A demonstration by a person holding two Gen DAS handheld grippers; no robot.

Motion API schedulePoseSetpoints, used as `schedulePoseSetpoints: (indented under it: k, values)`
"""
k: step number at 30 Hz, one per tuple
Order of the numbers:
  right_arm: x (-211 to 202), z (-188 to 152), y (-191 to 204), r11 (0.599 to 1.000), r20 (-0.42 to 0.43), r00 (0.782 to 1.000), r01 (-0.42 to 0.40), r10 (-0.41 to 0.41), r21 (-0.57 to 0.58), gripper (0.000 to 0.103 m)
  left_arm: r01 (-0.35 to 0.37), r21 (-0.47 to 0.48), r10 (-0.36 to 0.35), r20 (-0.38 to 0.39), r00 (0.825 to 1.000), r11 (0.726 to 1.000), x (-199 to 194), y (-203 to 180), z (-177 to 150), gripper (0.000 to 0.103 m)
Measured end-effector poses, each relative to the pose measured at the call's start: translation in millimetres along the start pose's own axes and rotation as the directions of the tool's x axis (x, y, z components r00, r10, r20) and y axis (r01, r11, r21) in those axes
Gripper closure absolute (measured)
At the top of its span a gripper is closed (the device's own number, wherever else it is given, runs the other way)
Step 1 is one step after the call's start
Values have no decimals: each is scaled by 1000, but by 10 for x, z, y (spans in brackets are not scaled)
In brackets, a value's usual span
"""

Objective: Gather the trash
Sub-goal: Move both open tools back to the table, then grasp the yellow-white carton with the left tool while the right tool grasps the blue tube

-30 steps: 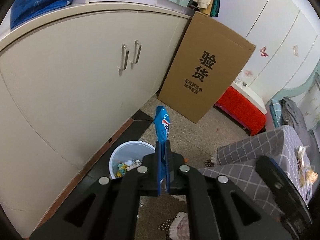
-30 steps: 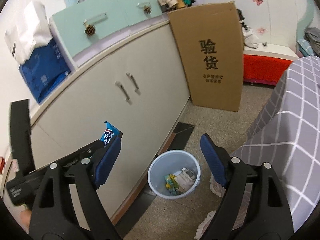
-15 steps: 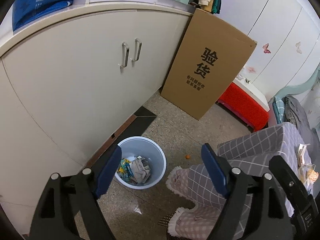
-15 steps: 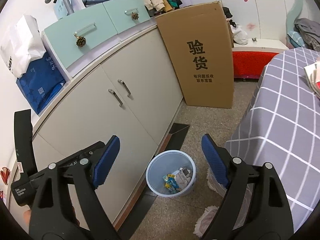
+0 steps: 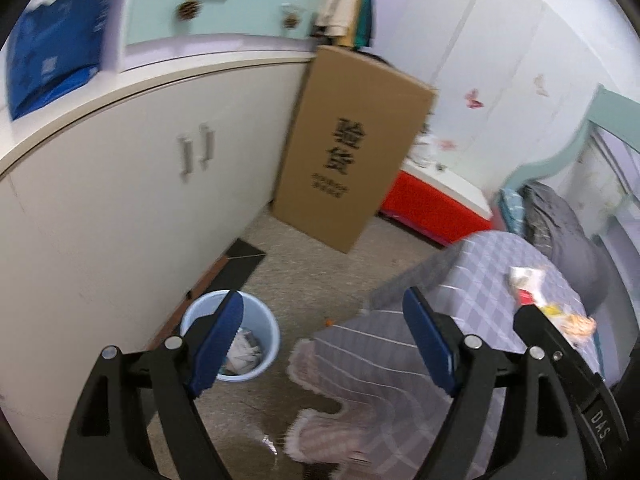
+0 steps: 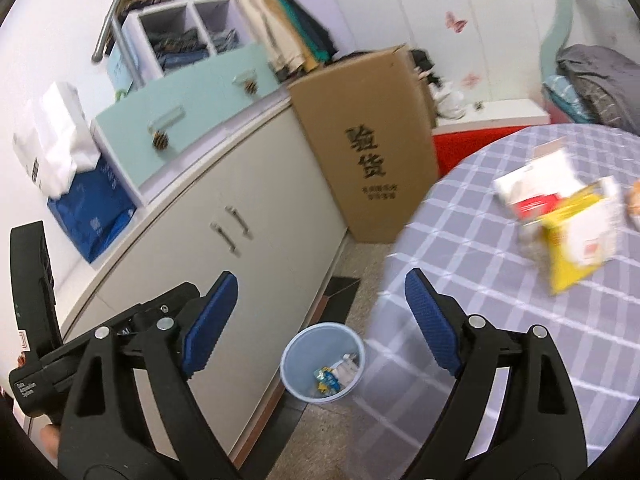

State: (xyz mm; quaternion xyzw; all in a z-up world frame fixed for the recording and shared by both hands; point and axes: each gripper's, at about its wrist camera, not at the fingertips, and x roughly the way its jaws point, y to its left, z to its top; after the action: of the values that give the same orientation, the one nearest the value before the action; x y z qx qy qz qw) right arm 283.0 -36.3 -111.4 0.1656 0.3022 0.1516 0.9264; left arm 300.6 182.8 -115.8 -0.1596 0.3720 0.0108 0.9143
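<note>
A pale blue trash bin (image 5: 264,332) stands on the floor by the cabinet, holding wrappers; it also shows in the right wrist view (image 6: 296,360). My left gripper (image 5: 322,340) is open and empty, above and right of the bin. My right gripper (image 6: 316,322) is open and empty, high above the bin. Trash lies on the grey checked tablecloth (image 6: 472,288): a yellow packet (image 6: 576,240) and a white and red packet (image 6: 532,184). In the left wrist view the same trash (image 5: 548,300) lies on the table's far right.
A white cabinet (image 5: 120,184) runs along the left. A tall cardboard box (image 5: 352,148) leans beside it. A red bench (image 5: 432,208) is behind. A cloth (image 5: 332,400) hangs off the table (image 5: 460,280) near the bin. The left gripper's body (image 6: 32,340) shows at the right wrist view's left.
The left gripper opened and the blue wrapper it held is gone from it; it lies in the bin. Both grippers have lifted and swung right, bringing the table's trash into view.
</note>
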Motion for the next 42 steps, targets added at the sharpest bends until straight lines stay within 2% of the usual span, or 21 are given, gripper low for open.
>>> schedulePoseSetpoints:
  k: [4,8,13,17,22,27,31,33,35,36,37,39,42]
  values:
    - [-349,86,-371,998,42,998,53,-55,31,18,56,52,-55,-10,998,997,-25,-495,-96,23]
    - [-701,156,-908,988,61,989,126,-131,84,18,103,111,-100,-33,994,988,25,-1031,-222,22]
    - [-1066,183,-1629,950,57,962,254,-268,181,18,182,204,-168,-82,982,962,139,-1721,-402,22]
    - [-1200,156,-2220,902,-13,937,341,-350,263,18,220,261,-194,-120,974,940,287,-2108,-519,22]
    - [-1255,108,-2615,872,-60,928,366,-367,324,18,219,325,-181,-143,973,920,535,-2454,-640,22]
    - [-1237,116,-2739,876,-76,933,357,-352,324,18,235,348,-190,-157,969,908,750,-2641,-676,22]
    - [-1129,155,-2771,874,-106,928,372,-357,311,18,252,371,-202,-170,965,894,885,-2777,-709,22]
    - [-1085,165,-2765,874,-126,921,390,-369,289,18,256,376,-203,-173,964,891,937,-2819,-732,28]
    - [-1003,186,-2728,878,-150,913,406,-379,252,18,266,379,-206,-190,960,886,964,-2834,-758,50]
    - [-970,200,-2709,879,-158,907,418,-390,231,18,276,378,-211,-204,956,884,985,-2838,-776,56]
    - [-925,212,-2676,879,-173,898,435,-405,198,18,285,377,-216,-216,952,881,1002,-2842,-789,68]
    - [-864,217,-2628,881,-186,889,447,-418,154,21,320,366,-242,-244,939,874,1014,-2837,-813,77]
    - [-837,200,-2583,862,-191,859,497,-474,97,44,362,371,-281,-254,925,855,941,-2860,-861,89]
